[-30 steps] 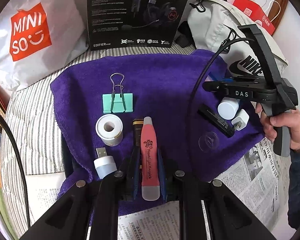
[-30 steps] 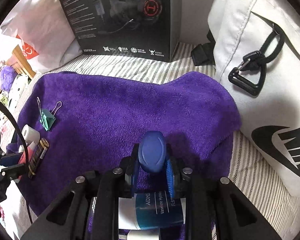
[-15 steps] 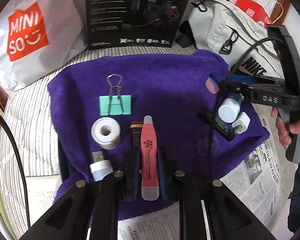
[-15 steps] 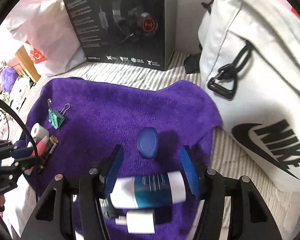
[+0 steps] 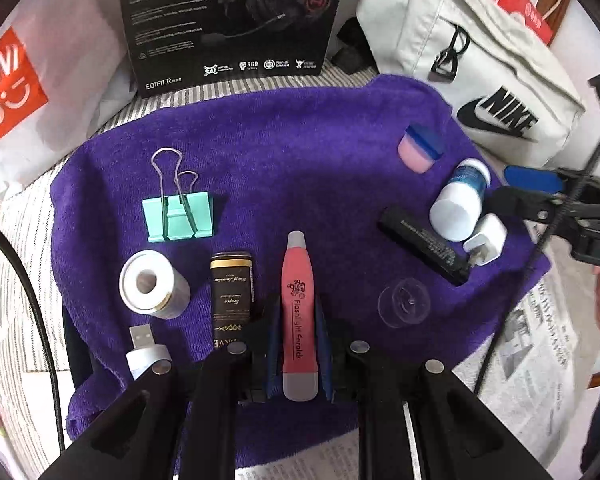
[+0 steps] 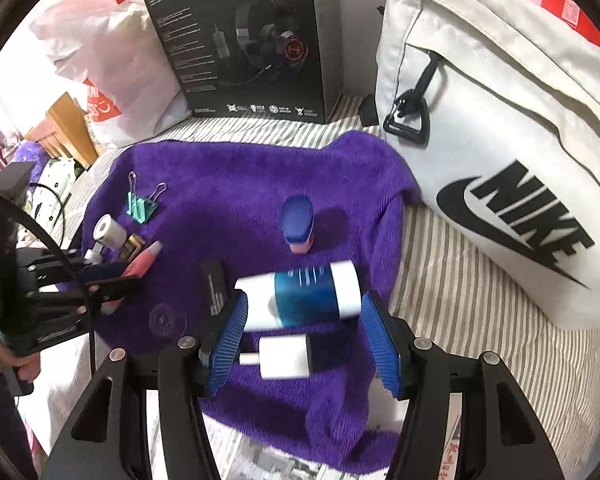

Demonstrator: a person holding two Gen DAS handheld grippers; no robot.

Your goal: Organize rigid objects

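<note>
Right wrist: bare purple towel (image 6: 236,168) centre

On the purple towel (image 5: 300,140) I count ten small things: one mint binder clip (image 5: 177,216), one roll of white tape (image 5: 153,285), one USB stick (image 5: 146,350), one black-and-gold tube (image 5: 232,292), one pink pen (image 5: 299,312), one clear suction cup (image 5: 404,303), one black bar (image 5: 422,244), one white charger plug (image 5: 485,239), one blue-and-white bottle (image 5: 460,204), and one blue-and-pink eraser (image 5: 420,148). Behind stand two shopping bags, one headset box (image 5: 232,20) and one white sports bag (image 5: 480,60).
</note>
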